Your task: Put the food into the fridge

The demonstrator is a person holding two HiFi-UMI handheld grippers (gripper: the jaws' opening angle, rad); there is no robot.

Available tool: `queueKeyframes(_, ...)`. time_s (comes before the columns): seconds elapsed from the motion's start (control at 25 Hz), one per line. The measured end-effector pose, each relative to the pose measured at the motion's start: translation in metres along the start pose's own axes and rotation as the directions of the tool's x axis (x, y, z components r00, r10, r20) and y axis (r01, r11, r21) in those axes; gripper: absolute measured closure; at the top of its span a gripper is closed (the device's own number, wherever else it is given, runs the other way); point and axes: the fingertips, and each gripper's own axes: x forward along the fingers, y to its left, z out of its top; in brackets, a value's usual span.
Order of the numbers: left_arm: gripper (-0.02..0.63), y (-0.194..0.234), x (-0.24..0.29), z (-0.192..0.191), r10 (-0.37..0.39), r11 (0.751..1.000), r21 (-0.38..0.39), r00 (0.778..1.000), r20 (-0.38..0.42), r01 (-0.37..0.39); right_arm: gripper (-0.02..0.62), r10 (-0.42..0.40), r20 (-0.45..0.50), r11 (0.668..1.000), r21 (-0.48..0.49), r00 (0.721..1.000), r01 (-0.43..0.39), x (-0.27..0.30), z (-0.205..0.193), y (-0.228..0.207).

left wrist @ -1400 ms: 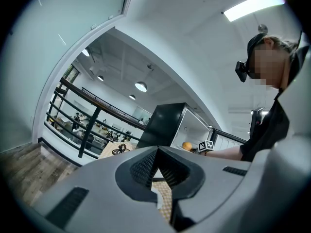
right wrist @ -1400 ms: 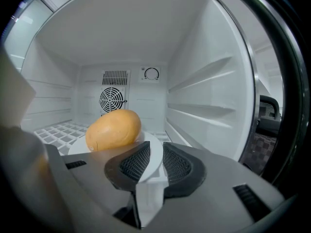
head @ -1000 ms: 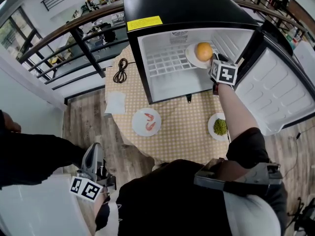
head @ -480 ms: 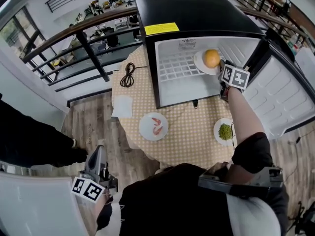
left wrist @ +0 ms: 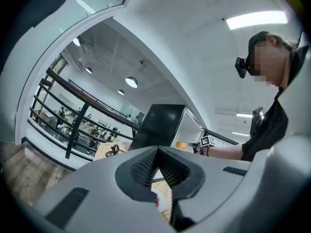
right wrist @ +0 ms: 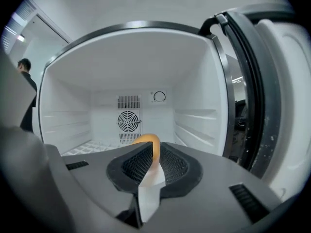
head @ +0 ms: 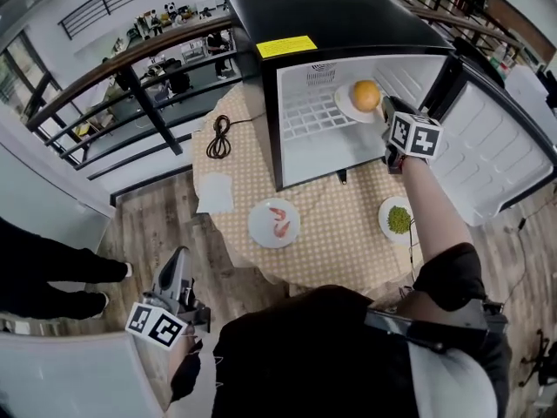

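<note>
A black mini fridge [head: 339, 24] stands open on the round table, its white door [head: 496, 159] swung to the right. My right gripper [head: 389, 122] is shut on the rim of a white plate [head: 348, 104] that carries an orange [head: 365, 95], held inside the fridge above the wire shelf [head: 305, 116]. In the right gripper view the plate edge [right wrist: 148, 193] sits pinched between the jaws, with the orange [right wrist: 148, 141] behind them. A plate of shrimp [head: 274, 223] and a plate of green peas [head: 399, 219] rest on the table. My left gripper [head: 174, 279] hangs low at the left, shut and holding nothing.
A checked cloth covers the table [head: 331, 233]. A black cable [head: 218, 138] and a white napkin [head: 213, 192] lie at its left side. A dark railing [head: 130, 68] runs behind. A person's legs [head: 52, 277] stand at the far left on the wooden floor.
The head view has shifted a little. The right gripper keeps the plate with the orange inside the fridge. The bystander at the left has stepped back.
</note>
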Motion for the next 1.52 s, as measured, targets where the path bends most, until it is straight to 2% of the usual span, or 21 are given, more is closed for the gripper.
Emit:
queueKeyframes(0.16,0.594,0.003,0.012,0.001,-0.056,0.998,0.011,0.998,-0.008,0.056,0.560,0.047,0.018,0.997,0.058,0.999,-0.048,-0.023,-0.008,0.011)
queueKeyframes(0.28,0.594,-0.002,0.027,-0.001,-0.112,0.994,0.004,0.993,-0.027,0.112,0.575,0.051,0.038,0.990,0.127,0.998,-0.055,-0.057,-0.010,0.018)
queueKeyframes(0.4,0.594,-0.019,0.044,-0.008,-0.178,0.984,0.009,0.982,-0.060,0.179,0.578,0.118,0.047,0.977,0.175,0.992,-0.125,-0.086,-0.021,0.026)
queueKeyframes(0.48,0.594,-0.031,0.053,-0.010,-0.213,0.976,0.024,0.974,-0.071,0.215,0.578,0.159,0.085,0.955,0.240,0.984,-0.175,-0.108,-0.018,0.031)
queueKeyframes(0.6,0.594,-0.045,0.063,-0.016,-0.257,0.965,0.030,0.962,-0.086,0.261,0.580,0.199,0.149,0.897,0.371,0.969,-0.242,-0.145,-0.015,0.039)
queueKeyframes(0.68,0.594,-0.056,0.067,-0.026,-0.279,0.959,0.021,0.955,-0.105,0.282,0.580,0.238,0.135,0.865,0.421,0.962,-0.273,-0.166,-0.031,0.043)
queueKeyframes(0.76,0.594,-0.069,0.070,-0.039,-0.299,0.953,0.012,0.946,-0.128,0.303,0.580,0.268,0.086,0.864,0.418,0.959,-0.279,-0.186,-0.052,0.044)
queueKeyframes(0.88,0.594,-0.094,0.075,-0.053,-0.329,0.943,0.005,0.932,-0.149,0.334,0.580,0.257,0.057,0.883,0.392,0.965,-0.258,-0.219,-0.067,0.038)
queueKeyframes(1.04,0.594,-0.138,0.082,-0.059,-0.374,0.925,0.002,0.915,-0.151,0.379,0.580,0.260,0.040,0.865,0.435,0.965,-0.251,-0.257,-0.087,0.026)
queueKeyframes(1.2,0.594,-0.178,0.077,-0.075,-0.407,0.910,-0.001,0.894,-0.188,0.414,0.580,0.257,0.014,0.853,0.467,0.966,-0.234,-0.296,-0.105,0.010)
queueKeyframes(1.32,0.594,-0.201,0.071,-0.084,-0.413,0.908,-0.009,0.890,-0.195,0.419,0.580,0.269,0.032,0.841,0.479,0.963,-0.251,-0.324,-0.112,-0.002)
queueKeyframes(1.52,0.594,-0.237,0.049,-0.096,-0.414,0.904,0.022,0.888,-0.201,0.426,0.580,0.281,0.081,0.820,0.497,0.956,-0.283,-0.374,-0.126,-0.027)
